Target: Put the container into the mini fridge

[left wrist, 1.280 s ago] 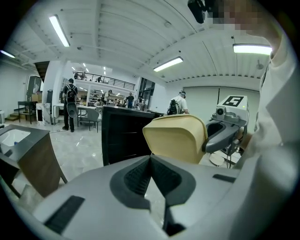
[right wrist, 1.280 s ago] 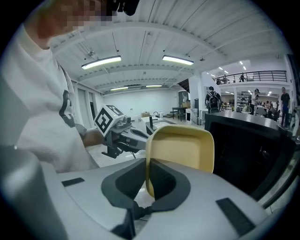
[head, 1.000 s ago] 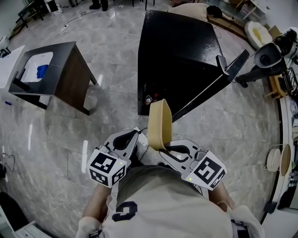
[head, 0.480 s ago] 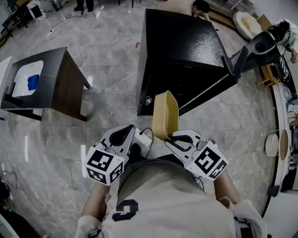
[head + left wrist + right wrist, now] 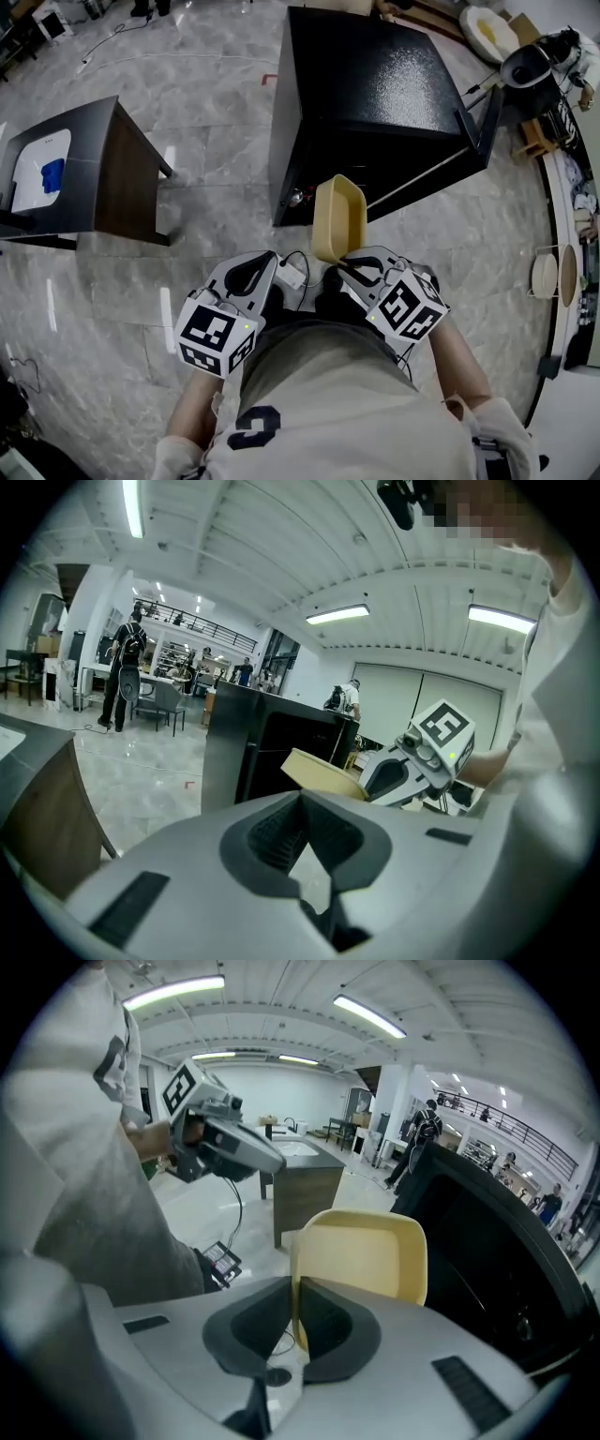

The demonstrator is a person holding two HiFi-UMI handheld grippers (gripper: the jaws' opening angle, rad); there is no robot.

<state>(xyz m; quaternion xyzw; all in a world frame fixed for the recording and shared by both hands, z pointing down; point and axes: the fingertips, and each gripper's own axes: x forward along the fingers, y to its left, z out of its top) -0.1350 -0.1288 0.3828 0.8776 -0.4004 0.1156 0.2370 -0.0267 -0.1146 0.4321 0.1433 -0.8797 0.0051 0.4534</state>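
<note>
The container [image 5: 337, 217], clamped by its wall in the right gripper [image 5: 343, 269], now comes closer to the fridge [image 5: 375, 84] at 12 o'clock, so insertion seems near, while the left gripper [image 5: 246, 278] stays together, empty.

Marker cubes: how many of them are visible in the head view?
2. One cube rides on the left gripper, at lower left; the other rides on the right gripper, which grips the yellow container. None appears hidden.
</note>
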